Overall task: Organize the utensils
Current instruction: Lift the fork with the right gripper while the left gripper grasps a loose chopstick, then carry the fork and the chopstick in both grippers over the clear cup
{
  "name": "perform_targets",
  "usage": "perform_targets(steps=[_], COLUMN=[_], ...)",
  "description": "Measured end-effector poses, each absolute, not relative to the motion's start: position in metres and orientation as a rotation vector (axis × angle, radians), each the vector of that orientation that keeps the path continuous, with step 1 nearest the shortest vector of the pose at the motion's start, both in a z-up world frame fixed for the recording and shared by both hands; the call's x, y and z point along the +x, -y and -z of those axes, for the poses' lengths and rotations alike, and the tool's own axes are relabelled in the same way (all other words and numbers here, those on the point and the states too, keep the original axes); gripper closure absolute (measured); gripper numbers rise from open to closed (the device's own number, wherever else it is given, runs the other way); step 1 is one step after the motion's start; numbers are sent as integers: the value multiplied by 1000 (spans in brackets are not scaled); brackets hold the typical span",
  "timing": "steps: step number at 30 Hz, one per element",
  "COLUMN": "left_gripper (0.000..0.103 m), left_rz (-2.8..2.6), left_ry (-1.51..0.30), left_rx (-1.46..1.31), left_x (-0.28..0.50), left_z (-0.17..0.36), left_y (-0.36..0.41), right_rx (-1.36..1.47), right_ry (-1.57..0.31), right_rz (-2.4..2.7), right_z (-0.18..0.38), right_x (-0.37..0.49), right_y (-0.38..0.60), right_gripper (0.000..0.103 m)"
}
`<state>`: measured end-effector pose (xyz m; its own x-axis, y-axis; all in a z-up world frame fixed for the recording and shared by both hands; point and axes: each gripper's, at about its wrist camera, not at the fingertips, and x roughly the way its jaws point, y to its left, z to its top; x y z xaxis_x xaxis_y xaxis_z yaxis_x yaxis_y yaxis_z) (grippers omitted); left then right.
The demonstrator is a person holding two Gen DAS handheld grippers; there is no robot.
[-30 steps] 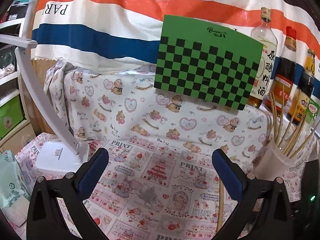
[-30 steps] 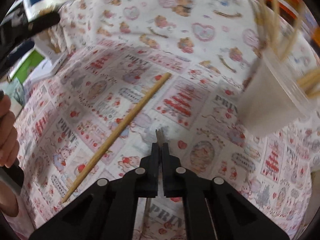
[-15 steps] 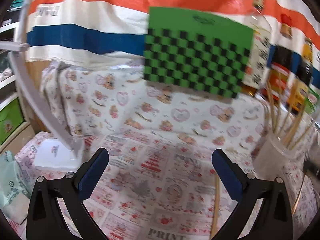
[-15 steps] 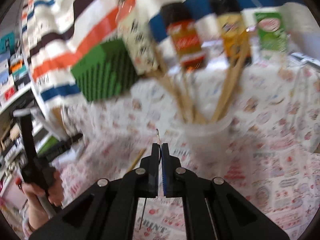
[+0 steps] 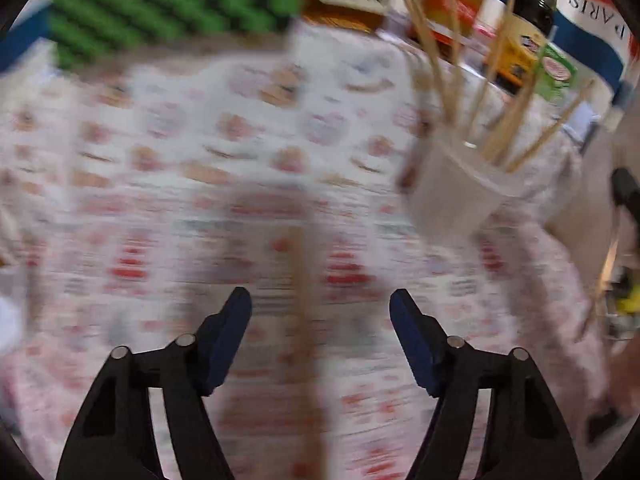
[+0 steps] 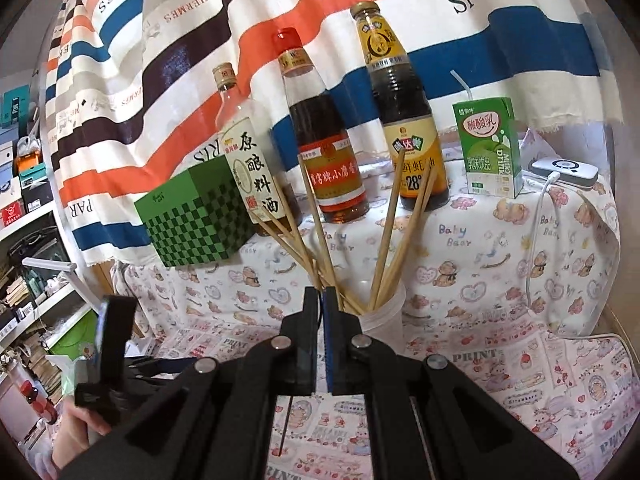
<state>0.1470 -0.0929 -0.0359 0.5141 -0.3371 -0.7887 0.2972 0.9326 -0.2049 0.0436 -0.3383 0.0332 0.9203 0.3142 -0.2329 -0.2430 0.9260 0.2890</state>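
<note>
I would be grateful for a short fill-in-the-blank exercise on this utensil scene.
1. The left gripper has its jaws ___.
2. The right gripper has its jaws ___.
3. The plastic cup holds several wooden ___.
4. The checkered box beside the bottles is black and ___.

Missing words: open; shut; chopsticks; green.

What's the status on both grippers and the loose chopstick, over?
Left gripper open, straddling loose chopstick flat on cloth. Right gripper shut on thin rod, poised before the chopstick cup. Left view blurred; nothing blocking seen.
</note>
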Motion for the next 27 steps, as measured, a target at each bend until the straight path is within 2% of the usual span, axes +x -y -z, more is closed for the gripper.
perform_targets(steps=[2, 9, 13, 15, 22, 24, 27], left_gripper=[44, 44, 47, 62, 72, 87, 95], left_rz=[316, 219, 204, 158, 79, 76, 101], left_ry=[-974, -1035, -1109, -1147, -1146, -1140, -1171], left_rx=[37, 128, 68, 30, 143, 190, 186], left_x=[154, 173, 184, 189, 202, 202, 206], left_z=[37, 39, 47, 50, 60, 61, 65], left_y=[104, 122, 118, 115, 136, 146, 153], right_rx=[252, 305, 332, 331, 333, 346, 351], right_ry=[-277, -267, -273, -277, -281, -285, -294], right_rz=[-277, -255, -244, -246, -254, -257, -265], right_z=[-33, -35, -33, -33, -33, -32, -31], right_x=[43, 42, 44, 45, 45, 45, 46], right_y=[340, 361, 371, 371, 372, 373, 372], right_gripper=[100, 100, 100, 100, 100, 100, 100])
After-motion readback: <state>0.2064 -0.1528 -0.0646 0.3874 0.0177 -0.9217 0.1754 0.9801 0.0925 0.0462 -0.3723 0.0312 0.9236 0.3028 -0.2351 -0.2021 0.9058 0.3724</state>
